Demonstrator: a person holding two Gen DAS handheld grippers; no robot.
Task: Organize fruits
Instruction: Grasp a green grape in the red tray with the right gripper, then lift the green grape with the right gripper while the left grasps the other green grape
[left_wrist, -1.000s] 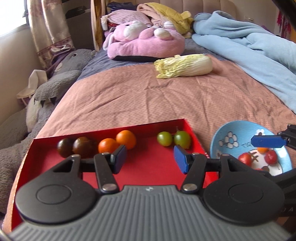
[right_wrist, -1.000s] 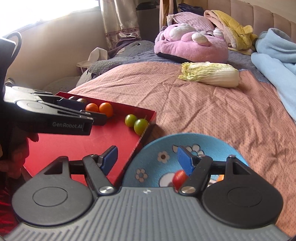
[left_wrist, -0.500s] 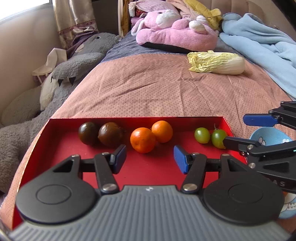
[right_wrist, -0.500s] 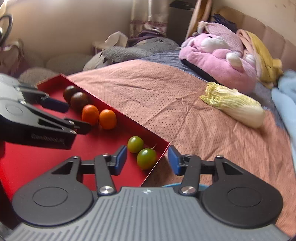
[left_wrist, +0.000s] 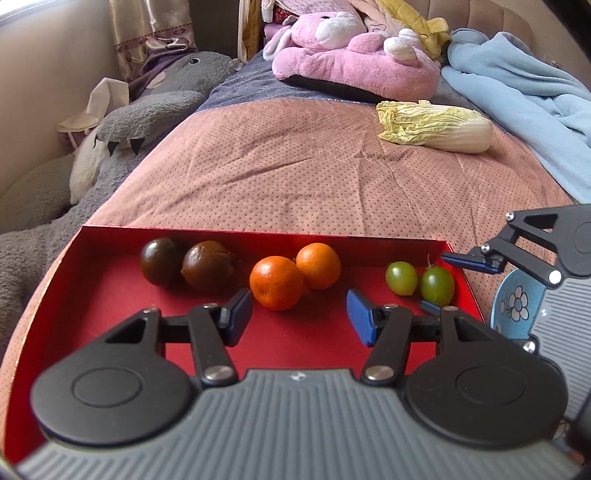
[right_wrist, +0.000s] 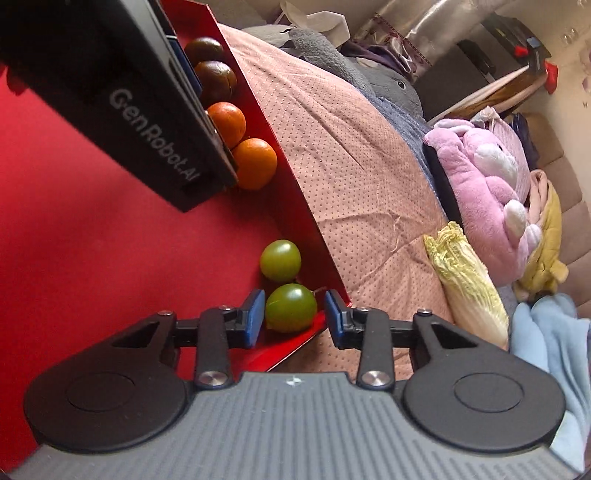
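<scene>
A red tray (left_wrist: 122, 295) on the bed holds two dark brown fruits (left_wrist: 208, 266), two oranges (left_wrist: 276, 282) and two green tomatoes (left_wrist: 402, 277) in a row along its far wall. My left gripper (left_wrist: 295, 319) is open and empty, just short of the near orange. My right gripper (right_wrist: 294, 318) is open, its blue pads on either side of the corner green tomato (right_wrist: 291, 307), apart from it. The other green tomato (right_wrist: 280, 260) lies just beyond. The right gripper also shows in the left wrist view (left_wrist: 448, 282), over the tray's right corner.
A blue flowered plate (left_wrist: 515, 301) sits right of the tray. A napa cabbage (left_wrist: 436, 126) lies farther up the pink bedspread (left_wrist: 295, 173). A pink plush (left_wrist: 351, 62), a grey plush (left_wrist: 147, 110) and a blue blanket (left_wrist: 524, 96) ring the bed.
My right gripper has swung from the blue plate to the tray's right corner, rolled sideways, and now brackets the corner green tomato. My left gripper has moved closer to the oranges.
</scene>
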